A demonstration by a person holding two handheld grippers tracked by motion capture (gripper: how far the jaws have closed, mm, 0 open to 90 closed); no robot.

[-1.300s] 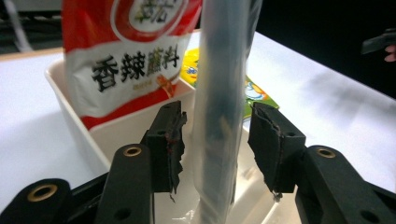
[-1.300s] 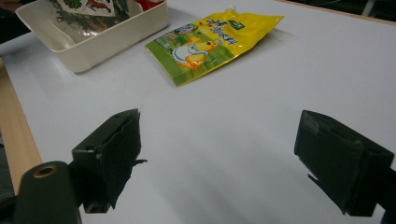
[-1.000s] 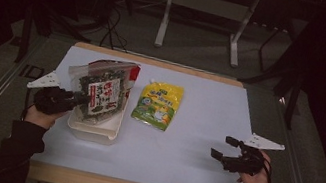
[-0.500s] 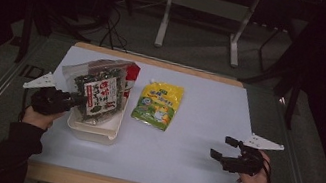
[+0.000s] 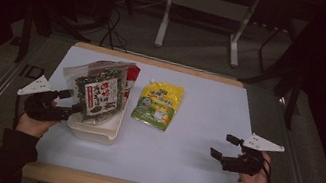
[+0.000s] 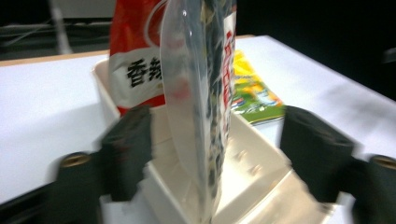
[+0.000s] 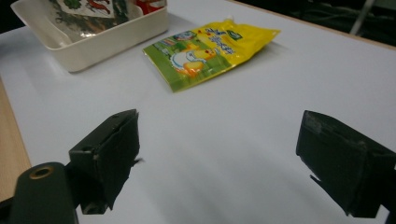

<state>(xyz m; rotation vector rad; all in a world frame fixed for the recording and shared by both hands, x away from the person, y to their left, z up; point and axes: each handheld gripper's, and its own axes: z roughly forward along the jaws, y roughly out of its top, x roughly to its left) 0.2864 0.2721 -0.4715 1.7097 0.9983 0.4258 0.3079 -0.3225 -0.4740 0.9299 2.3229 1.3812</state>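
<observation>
The left gripper (image 5: 66, 105) has its jaws spread around a seaweed bag (image 5: 98, 91) standing in a white tray (image 5: 99, 131). The right gripper (image 5: 222, 146) hovers over the surface (image 5: 196, 123), jaws wide apart and empty.

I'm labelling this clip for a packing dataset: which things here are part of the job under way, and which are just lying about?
In the job:
- left tongs, open astride the seaweed bag
- seaweed bag, standing in the white tub
- white tub
- red bag, behind it in the tub

Lying about, at least for now:
- yellow bag, flat on the table
- right tongs, open and idle
</observation>
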